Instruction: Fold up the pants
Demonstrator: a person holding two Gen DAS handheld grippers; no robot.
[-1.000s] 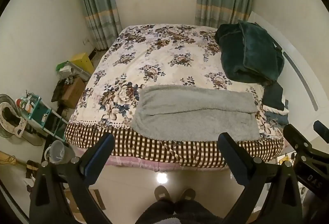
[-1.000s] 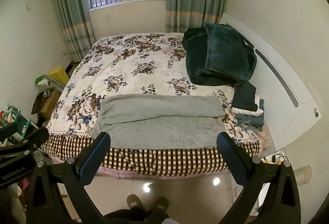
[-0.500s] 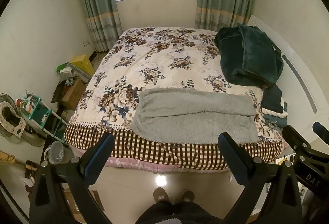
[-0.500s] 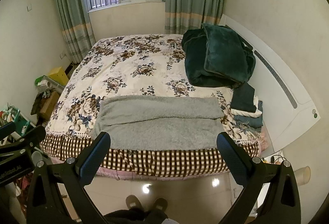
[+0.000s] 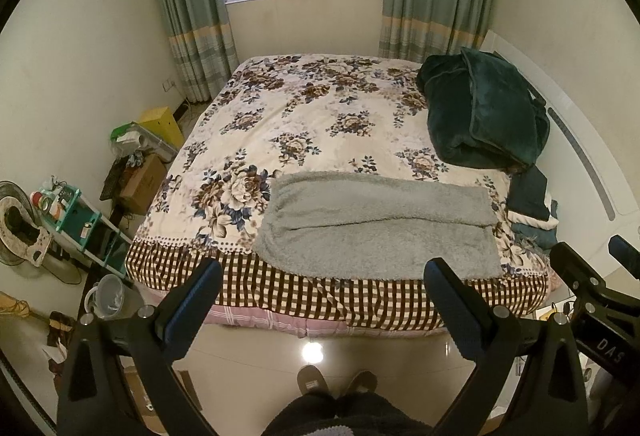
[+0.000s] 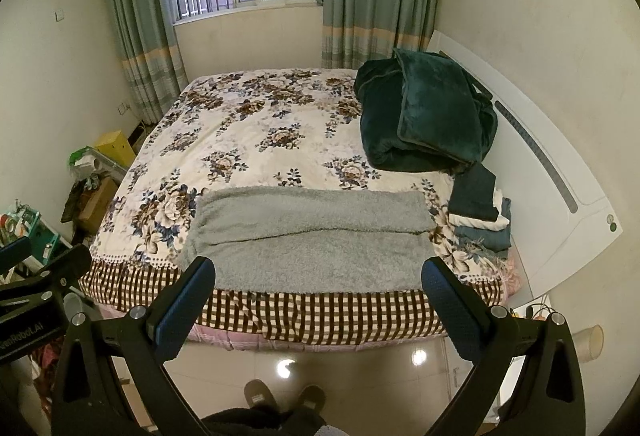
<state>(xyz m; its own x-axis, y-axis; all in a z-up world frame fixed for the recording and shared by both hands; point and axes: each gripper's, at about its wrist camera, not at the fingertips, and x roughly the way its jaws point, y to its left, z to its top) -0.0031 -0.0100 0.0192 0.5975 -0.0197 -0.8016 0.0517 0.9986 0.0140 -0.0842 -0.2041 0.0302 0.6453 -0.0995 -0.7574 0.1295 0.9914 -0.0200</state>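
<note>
bedroom check: pants laid out, folding barely begun

bedroom with green curtains, a barred window and a bed (image 5: 304, 123) under a floral cover fills both views. grey fleece pants (image 5: 372, 224) lie flat along the near edge of the bed, spread lengthwise from left to right, with one long seam or overlap line running across the middle. judgement: the legs appear laid one beside or partly over the other, so at most the first lengthwise fold is done; the crosswise folds are still to come. which end is the waist cannot be told.

left tongs (image 5: 320, 300) hang released, fingers wide apart, in the air short of the bed's edge and grasping nothing. right tongs (image 6: 316, 296) are likewise released and empty, apart from the cloth. the person's slippers (image 6: 284, 396) stand on the tiled floor just before the bed.

a dark green blanket (image 6: 424, 115) is heaped at the far right, and a small stack of folded clothes (image 6: 480, 211) sits near the right end of the pants, not touching them.
</note>
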